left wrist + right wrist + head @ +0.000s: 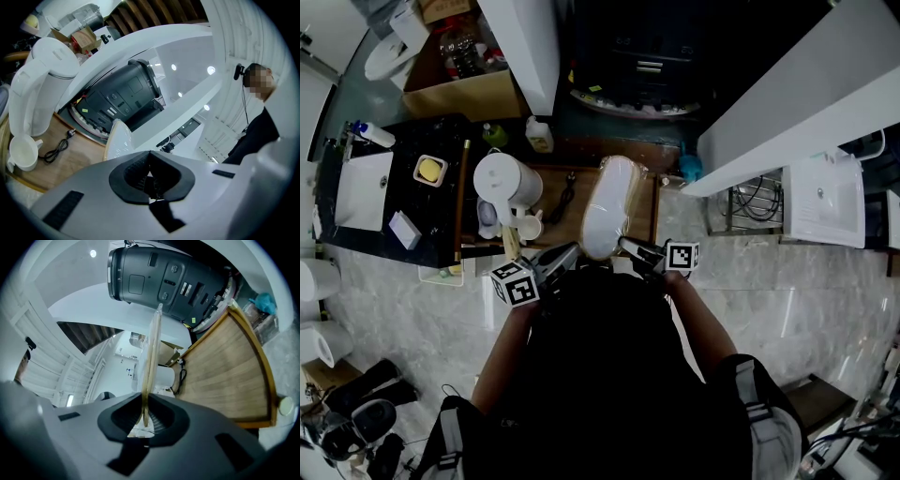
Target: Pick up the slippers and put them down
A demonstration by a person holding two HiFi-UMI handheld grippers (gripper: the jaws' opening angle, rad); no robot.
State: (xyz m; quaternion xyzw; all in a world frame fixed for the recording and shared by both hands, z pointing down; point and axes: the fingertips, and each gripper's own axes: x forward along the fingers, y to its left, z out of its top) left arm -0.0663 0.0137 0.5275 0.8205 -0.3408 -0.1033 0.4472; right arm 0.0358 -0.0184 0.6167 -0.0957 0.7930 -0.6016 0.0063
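Right gripper view: right gripper (146, 414) pinches the near edge of the slippers (151, 357), a flat pale pair in clear wrap. They are seen edge-on, running up frame centre toward a dark grey appliance (161, 277) at top. Right of frame: wooden tray (225, 366)

Left gripper view: left gripper (149, 180) has its pads pressed together at lower centre, with the slippers just beyond, left of the jaws. At left, white kettle (35, 89); lower left, white cup (21, 152) and black cable (56, 149)

Head view: slippers at centre over the tray, both grippers at their lower end; cannot tell whether they rest on the wood

Writing: yellow sticker (85, 111) on the appliance base, print too small to read. Each marker cube (514, 283) shows black-and-white squares only
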